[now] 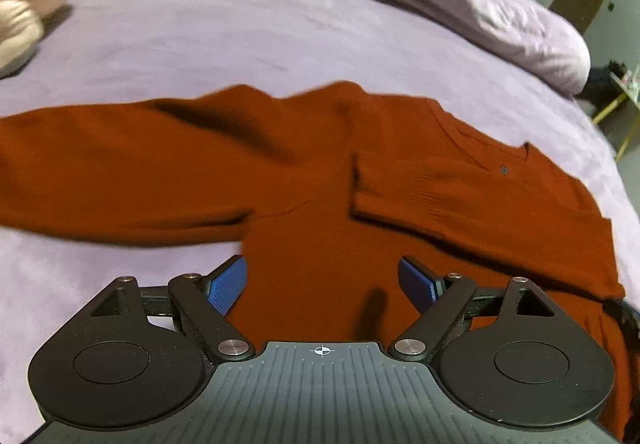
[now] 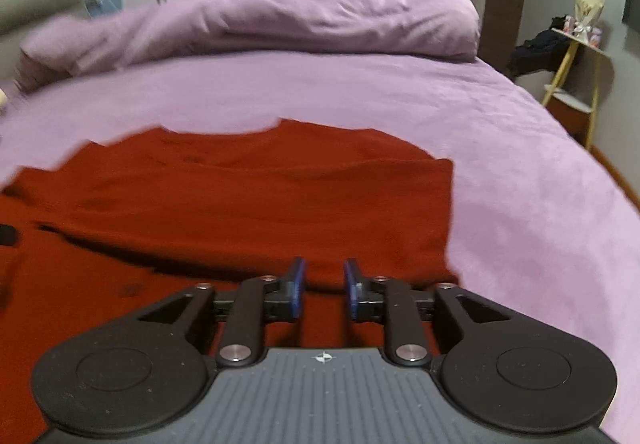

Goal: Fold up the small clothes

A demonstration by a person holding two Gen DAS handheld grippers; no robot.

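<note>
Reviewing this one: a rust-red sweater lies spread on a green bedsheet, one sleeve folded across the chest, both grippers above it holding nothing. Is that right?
Not quite. The bedsheet is lilac purple, not green, as both wrist views show. The rest stands: the rust-red sweater lies spread on it with one sleeve folded across the chest, and the left gripper and right gripper are above it holding nothing.

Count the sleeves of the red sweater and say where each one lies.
2. One sleeve stretches out left on the bed; the other sleeve is folded across the sweater's chest.
</note>
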